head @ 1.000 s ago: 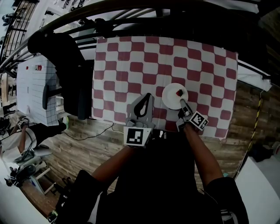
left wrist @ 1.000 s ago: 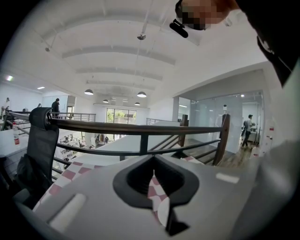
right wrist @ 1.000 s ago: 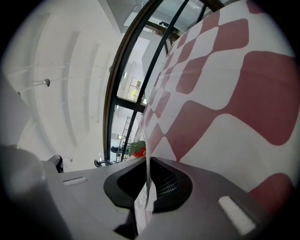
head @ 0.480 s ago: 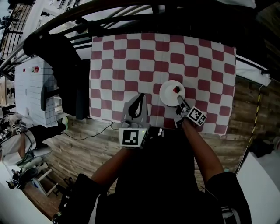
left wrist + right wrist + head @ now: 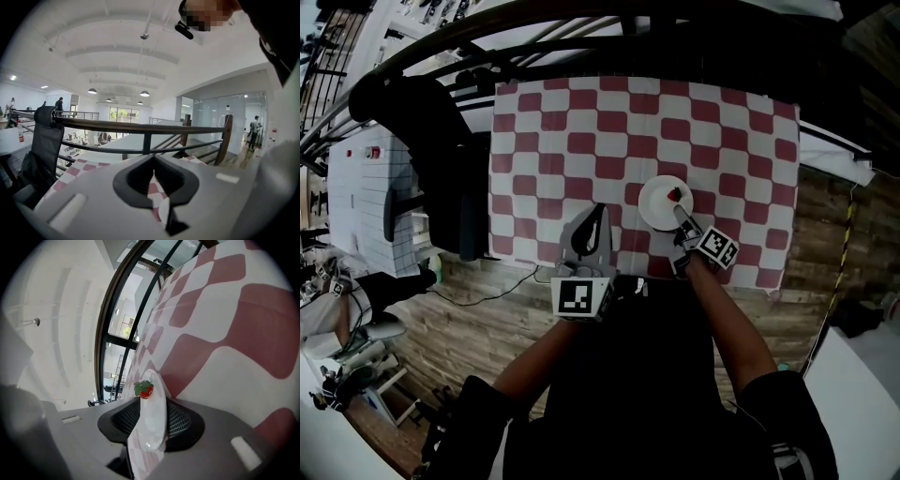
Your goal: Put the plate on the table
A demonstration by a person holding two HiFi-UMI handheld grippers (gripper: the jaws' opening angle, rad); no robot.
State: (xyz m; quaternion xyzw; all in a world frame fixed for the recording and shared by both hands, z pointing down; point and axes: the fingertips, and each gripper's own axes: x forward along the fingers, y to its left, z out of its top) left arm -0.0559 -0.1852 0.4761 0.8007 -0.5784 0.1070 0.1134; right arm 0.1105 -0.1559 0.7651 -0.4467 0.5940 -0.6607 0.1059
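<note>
A white plate (image 5: 662,202) with a strawberry (image 5: 678,195) on it lies flat on the red-and-white checked tablecloth (image 5: 581,122), right of the middle and near the front. My right gripper (image 5: 680,217) reaches over the plate's near rim. In the right gripper view the plate's rim (image 5: 152,425) stands between the jaws, which have just been opening. Gaps show on both sides, so the pads do not press on the rim. My left gripper (image 5: 600,210) hovers over the cloth left of the plate, with its tips together and nothing in it.
The table's front edge (image 5: 628,274) runs just under both grippers, with wooden floor (image 5: 478,309) below it. A black office chair (image 5: 441,122) stands at the table's left side. A dark railing (image 5: 581,37) runs behind the table. A white cabinet (image 5: 370,187) is far left.
Only the head camera has shifted a little. The plate and both grippers keep their places relative to the table.
</note>
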